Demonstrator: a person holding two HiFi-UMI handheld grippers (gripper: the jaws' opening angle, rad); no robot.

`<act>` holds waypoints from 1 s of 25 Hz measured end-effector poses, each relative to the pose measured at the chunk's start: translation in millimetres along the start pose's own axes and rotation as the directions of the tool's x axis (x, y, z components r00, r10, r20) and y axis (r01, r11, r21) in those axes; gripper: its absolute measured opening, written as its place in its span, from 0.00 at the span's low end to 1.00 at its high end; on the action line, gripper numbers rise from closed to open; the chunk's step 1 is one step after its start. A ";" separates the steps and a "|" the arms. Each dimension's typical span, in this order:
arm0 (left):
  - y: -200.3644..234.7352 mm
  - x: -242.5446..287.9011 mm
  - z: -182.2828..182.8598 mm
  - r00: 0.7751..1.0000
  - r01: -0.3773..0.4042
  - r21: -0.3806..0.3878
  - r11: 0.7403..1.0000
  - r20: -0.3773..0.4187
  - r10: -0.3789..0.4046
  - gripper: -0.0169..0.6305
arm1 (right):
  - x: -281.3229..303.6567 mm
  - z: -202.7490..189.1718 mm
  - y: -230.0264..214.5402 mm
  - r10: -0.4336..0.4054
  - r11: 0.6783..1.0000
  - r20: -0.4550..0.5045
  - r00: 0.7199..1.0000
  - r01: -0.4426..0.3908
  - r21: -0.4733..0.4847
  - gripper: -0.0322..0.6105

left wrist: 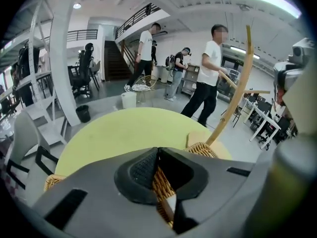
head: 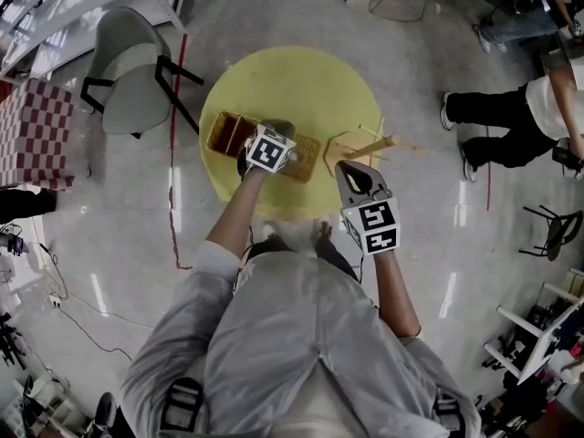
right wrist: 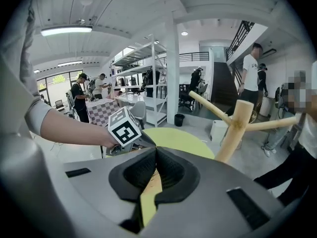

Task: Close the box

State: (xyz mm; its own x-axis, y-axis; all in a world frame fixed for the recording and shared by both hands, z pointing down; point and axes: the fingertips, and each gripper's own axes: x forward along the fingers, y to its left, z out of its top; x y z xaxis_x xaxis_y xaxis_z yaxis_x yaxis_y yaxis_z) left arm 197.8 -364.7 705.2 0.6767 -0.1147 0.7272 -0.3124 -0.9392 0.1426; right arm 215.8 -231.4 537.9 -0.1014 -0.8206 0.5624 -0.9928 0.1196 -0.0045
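A wicker box point(head: 228, 133) lies on the round yellow table point(head: 301, 85), its left part open to a brown inside and a woven panel point(head: 307, 157) at its right end. My left gripper point(head: 258, 164) hangs over the box's middle; its jaws are shut, and wicker point(left wrist: 161, 190) shows below them. More of the wicker box point(left wrist: 203, 149) shows beyond the left gripper point(left wrist: 157, 151). My right gripper point(head: 354, 179) is shut and holds nothing at the table's near right edge. From the right gripper point(right wrist: 155, 150) view, the left gripper's marker cube point(right wrist: 125, 127) is on the left.
A pale wooden stand point(head: 363, 141) with crossed sticks rises at the table's right side, close to the right gripper; its post point(right wrist: 237, 124) stands just ahead. A grey chair point(head: 128, 71) is left of the table. Seated people's legs point(head: 488, 121) are on the right.
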 end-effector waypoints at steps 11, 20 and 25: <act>7.0 -20.9 -3.6 0.999 -0.042 -0.051 0.998 0.026 0.044 0.24 | -15.3 4.6 -9.4 0.018 1.000 0.037 0.999 -0.017 -0.013 0.09; 1.7 -101.3 12.1 0.971 -0.144 -0.098 0.985 0.179 0.160 0.09 | -34.0 33.9 -15.3 0.043 0.996 0.127 0.991 -0.033 -0.079 0.09; -19.7 -158.0 24.7 0.936 -0.185 -0.089 0.979 0.287 0.203 0.08 | -42.4 49.1 -4.2 0.064 0.991 0.164 0.984 -0.044 -0.127 0.09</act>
State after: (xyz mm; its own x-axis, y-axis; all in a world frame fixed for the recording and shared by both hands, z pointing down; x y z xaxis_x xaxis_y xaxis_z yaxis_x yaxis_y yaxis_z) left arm 113.5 -336.1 570.9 0.7615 -0.3911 0.5168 -0.4901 -0.8693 0.0644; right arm 221.2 -224.5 473.5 -0.1740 -0.8916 0.4181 -0.9714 0.2252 0.0759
